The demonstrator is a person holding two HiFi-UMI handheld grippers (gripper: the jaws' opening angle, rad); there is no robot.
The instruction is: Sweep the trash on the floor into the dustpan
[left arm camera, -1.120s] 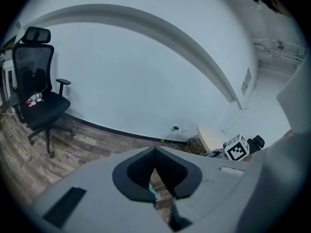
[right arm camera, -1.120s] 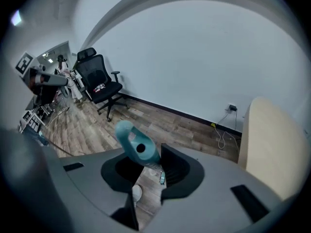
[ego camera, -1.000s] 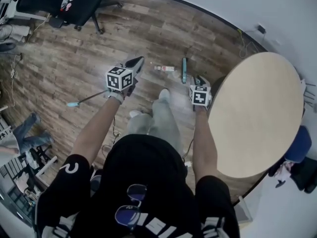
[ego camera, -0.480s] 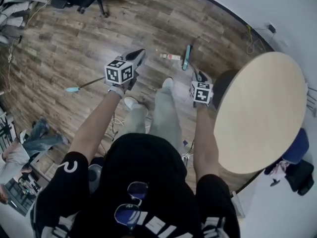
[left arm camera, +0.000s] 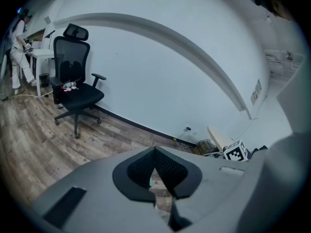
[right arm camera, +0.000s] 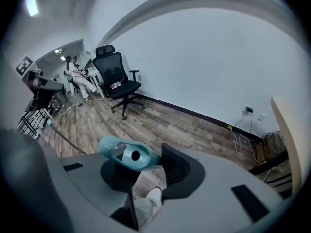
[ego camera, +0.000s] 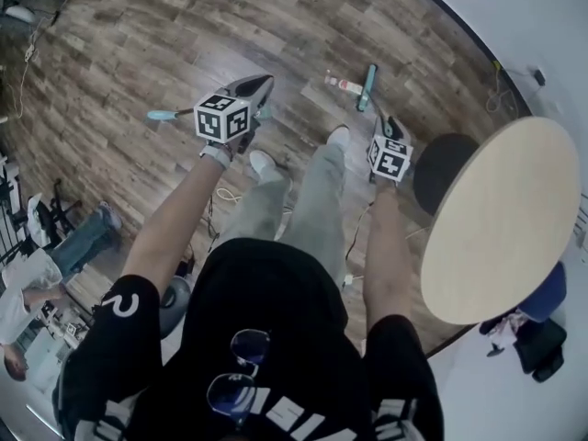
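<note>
Head view: my left tool (ego camera: pixel 253 88) is out over the wooden floor (ego camera: pixel 138 44), and a thin teal-tipped handle (ego camera: pixel 163 115) sticks out to its left. I cannot make out the pan end. My right tool (ego camera: pixel 386 129) is near the round worktop (ego camera: pixel 501 219) and holds the teal broom (ego camera: pixel 367 85), which points away along the floor. The trash, a small bottle (ego camera: pixel 342 84), lies on the floor just left of the broom's far end.

Left gripper view: the left tool (left arm camera: pixel 155 152) has its pads pressed together at the tips. A sliver of teal shows low in the gap. An office chair (left arm camera: pixel 73 89) stands by the wall.

Right gripper view: the right tool (right arm camera: pixel 148 161) pinches the broom's teal grip end (right arm camera: pixel 129 154), which has a hole in it. The teal-tipped handle (right arm camera: pixel 65 137) slants past on the left.
</note>
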